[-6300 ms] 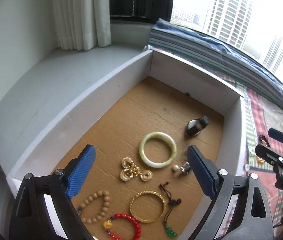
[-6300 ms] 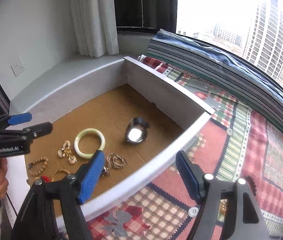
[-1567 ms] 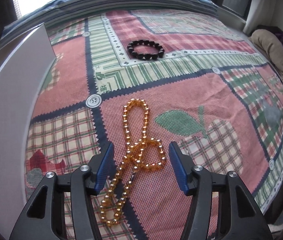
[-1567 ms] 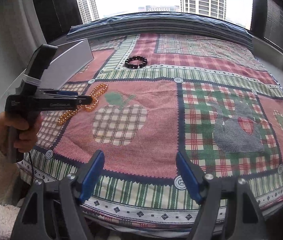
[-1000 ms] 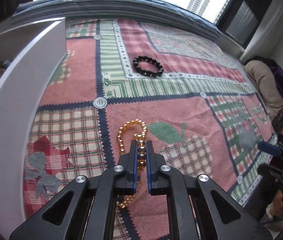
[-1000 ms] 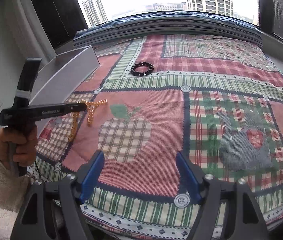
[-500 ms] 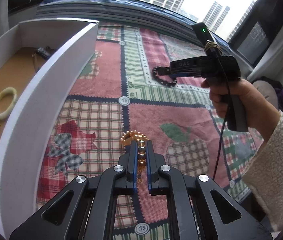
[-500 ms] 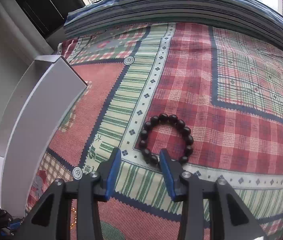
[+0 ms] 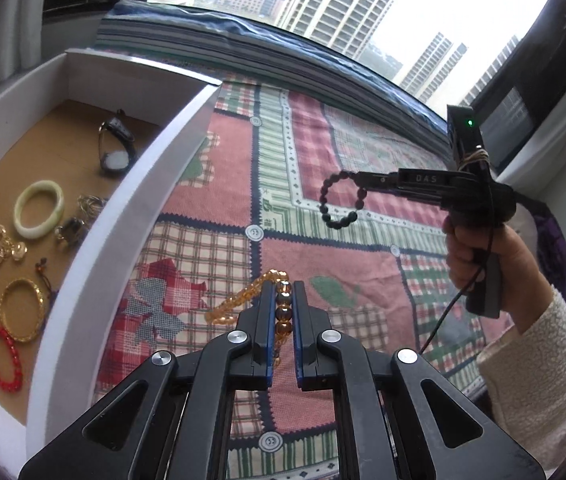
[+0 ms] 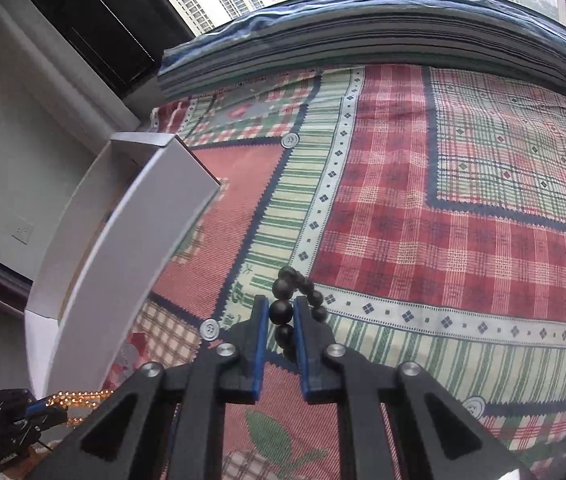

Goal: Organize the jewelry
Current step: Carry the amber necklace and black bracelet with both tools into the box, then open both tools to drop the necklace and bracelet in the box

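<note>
Jewelry hangs from both tools above a patchwork quilt (image 9: 219, 152) of red, green and cream checks. A strand of amber beads (image 9: 283, 312), round, glossy and translucent gold, runs lengthwise between the closed jaws of the left gripper (image 9: 283, 300); its long axis follows the fingers away from the camera, and a loose loop trails off to the left above the quilt. A bracelet of black beads (image 9: 341, 200), matte and evenly sized, dangles as an open ring from the right gripper (image 9: 357, 179), clear of the quilt. In the right wrist view the jaws of that gripper are closing, with a black bead (image 10: 281, 312) already pressed between the blue pads and the rest of the bracelet curving away beyond the tips. A hand (image 9: 483, 256) in a fleecy cream sleeve (image 9: 539, 364) holds the right gripper. Left of the quilt stands a white tray (image 9: 131, 196) with a cardboard floor, holding a pale green bangle (image 9: 39, 209), a gold bangle (image 9: 23, 310), a red bead bracelet (image 9: 3, 356), a watch (image 9: 117, 148) and gold rings (image 9: 5, 244).
</note>
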`<state>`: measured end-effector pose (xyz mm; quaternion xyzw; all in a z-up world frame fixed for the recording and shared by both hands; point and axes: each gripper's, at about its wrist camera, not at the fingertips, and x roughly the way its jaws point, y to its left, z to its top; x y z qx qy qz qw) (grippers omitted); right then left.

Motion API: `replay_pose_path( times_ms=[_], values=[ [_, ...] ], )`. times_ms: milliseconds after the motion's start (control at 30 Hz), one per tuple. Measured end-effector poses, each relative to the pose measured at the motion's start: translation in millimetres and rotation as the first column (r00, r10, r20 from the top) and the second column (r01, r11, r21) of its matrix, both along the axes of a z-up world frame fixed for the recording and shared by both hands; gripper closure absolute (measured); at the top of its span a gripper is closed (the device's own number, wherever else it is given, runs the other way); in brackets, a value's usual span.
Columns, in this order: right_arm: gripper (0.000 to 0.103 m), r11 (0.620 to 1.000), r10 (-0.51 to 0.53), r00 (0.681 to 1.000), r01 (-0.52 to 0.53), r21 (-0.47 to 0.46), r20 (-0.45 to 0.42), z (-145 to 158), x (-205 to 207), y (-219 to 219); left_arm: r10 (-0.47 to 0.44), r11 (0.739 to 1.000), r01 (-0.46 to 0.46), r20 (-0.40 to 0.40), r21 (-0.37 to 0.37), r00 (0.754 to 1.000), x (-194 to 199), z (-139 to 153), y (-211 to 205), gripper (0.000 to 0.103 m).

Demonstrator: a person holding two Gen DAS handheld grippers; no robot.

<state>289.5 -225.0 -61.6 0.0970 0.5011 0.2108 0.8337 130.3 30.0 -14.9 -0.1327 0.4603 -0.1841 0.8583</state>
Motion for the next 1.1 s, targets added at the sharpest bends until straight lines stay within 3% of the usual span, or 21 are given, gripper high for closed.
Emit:
replay_pose_path(
  times_ms=[233,433,567,700,833,967,1000,1067,1100],
  values=[
    [0.09,0.988,0.108,0.988,-0.119,0.097,0.111,71.3,-40.6,40.1,0.088,0.994,-0.082,0.075,-0.074,0.993,-23.5,66.9,59.0,0.098],
    [0.09,0.949,0.234,0.956,-0.265,0.172,0.179,106.3,-57.8,117.6,0.238,0.97,-0.243,0.142,0.023,0.961,-26.8,95.3,128.3,0.098],
    [0.09,0.91,0.328,0.926,-0.363,0.2,0.187,109.6,-66.8,178.2,0.333,0.934,-0.345,0.125,0.094,0.935,-18.2,77.3,169.9,0.098],
    [0.09,0.884,0.404,0.901,-0.429,0.183,0.16,98.8,-70.8,238.7,0.41,0.895,-0.415,0.066,0.16,0.91,-5.2,37.0,203.8,0.098],
    [0.09,0.886,0.45,0.887,-0.458,0.076,0.105,72.3,-76.1,284.6,0.452,0.874,-0.442,-0.002,0.203,0.892,2.9,-3.1,226.7,0.098],
    [0.088,0.876,0.481,0.875,-0.477,-0.067,0.051,41.7,-79.9,321.7,0.458,0.854,-0.442,0.007,0.273,0.889,3.3,-22.8,229.7,0.097],
    [0.087,0.87,0.488,0.872,-0.484,-0.091,0.036,34.2,-81.2,328.4,0.461,0.846,-0.447,0.02,0.29,0.887,1.4,-24.7,228.6,0.094],
    [0.087,0.863,0.498,0.867,-0.494,-0.111,0.017,25.8,-84.1,336.7,0.467,0.832,-0.458,0.05,0.312,0.883,-4.5,-21.6,226.1,0.067],
    [0.082,0.86,0.502,0.865,-0.497,-0.113,0.017,25.3,-86.2,337.1,0.477,0.82,-0.473,0.07,0.321,0.876,-8.3,-18.3,224.8,0.035]
  ],
)
